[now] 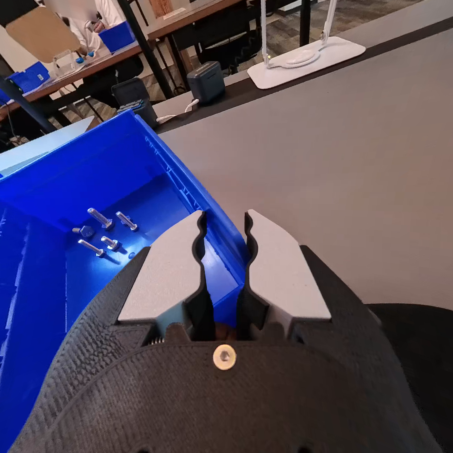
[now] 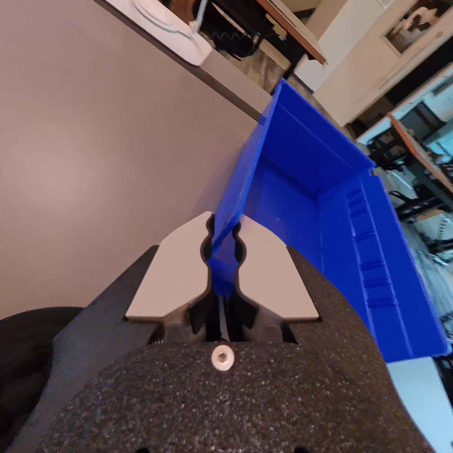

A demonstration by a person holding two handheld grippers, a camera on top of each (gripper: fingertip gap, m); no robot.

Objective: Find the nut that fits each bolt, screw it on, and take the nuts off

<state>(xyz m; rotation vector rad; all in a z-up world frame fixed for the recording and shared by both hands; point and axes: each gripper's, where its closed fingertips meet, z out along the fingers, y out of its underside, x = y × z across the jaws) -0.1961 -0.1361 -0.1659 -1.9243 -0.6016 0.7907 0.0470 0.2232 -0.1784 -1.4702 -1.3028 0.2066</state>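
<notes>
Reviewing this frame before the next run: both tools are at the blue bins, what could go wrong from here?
1. The right tool is clamped on the thin side wall of an empty blue bin; the wall may flex or slip out if the bin is lifted or dragged.
2. The left tool straddles the rim of the bolt bin without plainly gripping it; moving now could tilt that bin.
3. The bolts lie loose and would roll.

Bolts (image 1: pixel 105 231) inside a bin (image 1: pixel 137 157) on a table (image 1: pixel 343 159), lamp base (image 1: pixel 306 63) behind
</notes>
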